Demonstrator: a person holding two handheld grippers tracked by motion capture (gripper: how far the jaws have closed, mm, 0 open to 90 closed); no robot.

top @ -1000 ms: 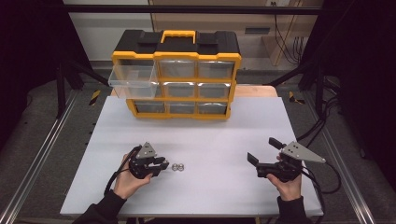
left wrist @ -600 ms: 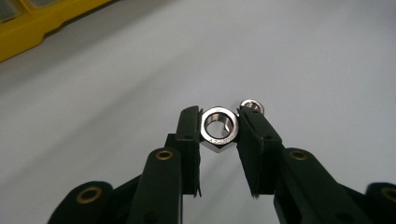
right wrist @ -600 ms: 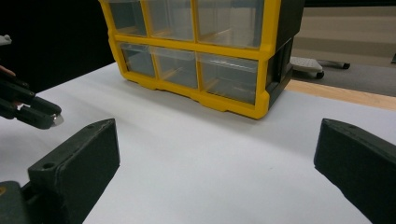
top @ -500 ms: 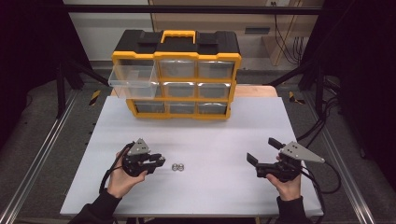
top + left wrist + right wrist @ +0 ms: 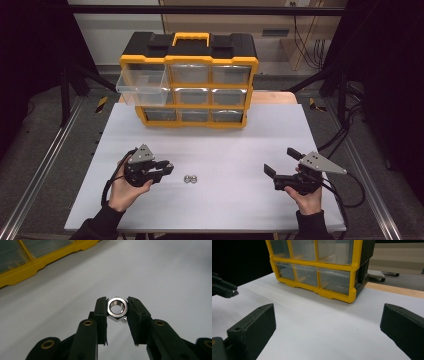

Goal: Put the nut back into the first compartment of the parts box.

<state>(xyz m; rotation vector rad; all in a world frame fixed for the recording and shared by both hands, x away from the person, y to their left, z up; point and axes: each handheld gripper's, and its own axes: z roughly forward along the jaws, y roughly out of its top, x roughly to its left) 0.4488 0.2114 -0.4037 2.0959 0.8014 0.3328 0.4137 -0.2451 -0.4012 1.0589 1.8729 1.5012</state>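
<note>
— Holding a steel hex nut (image 5: 117, 309) is what your left gripper (image 5: 117, 312) is doing: the two black pads pinch it on opposite flats, with the threaded hole facing the camera of the left gripper view and the nut clear of the white table (image 5: 220, 200) below.

— And in the high view?

— Your left gripper (image 5: 167, 167) sits at the near left of the table, its tips pointing right. Two more nuts (image 5: 190, 178) lie side by side on the surface just beyond those tips.

— My other hand?

— Your right gripper (image 5: 277, 165) hovers at the near right, well apart from the nuts, jaws spread wide with nothing between them.

— What is behind?

— At the far edge stands the yellow-and-black drawer organizer (image 5: 190, 80). Its top-left clear drawer (image 5: 140, 86) is pulled out; the other drawers sit flush.
</note>
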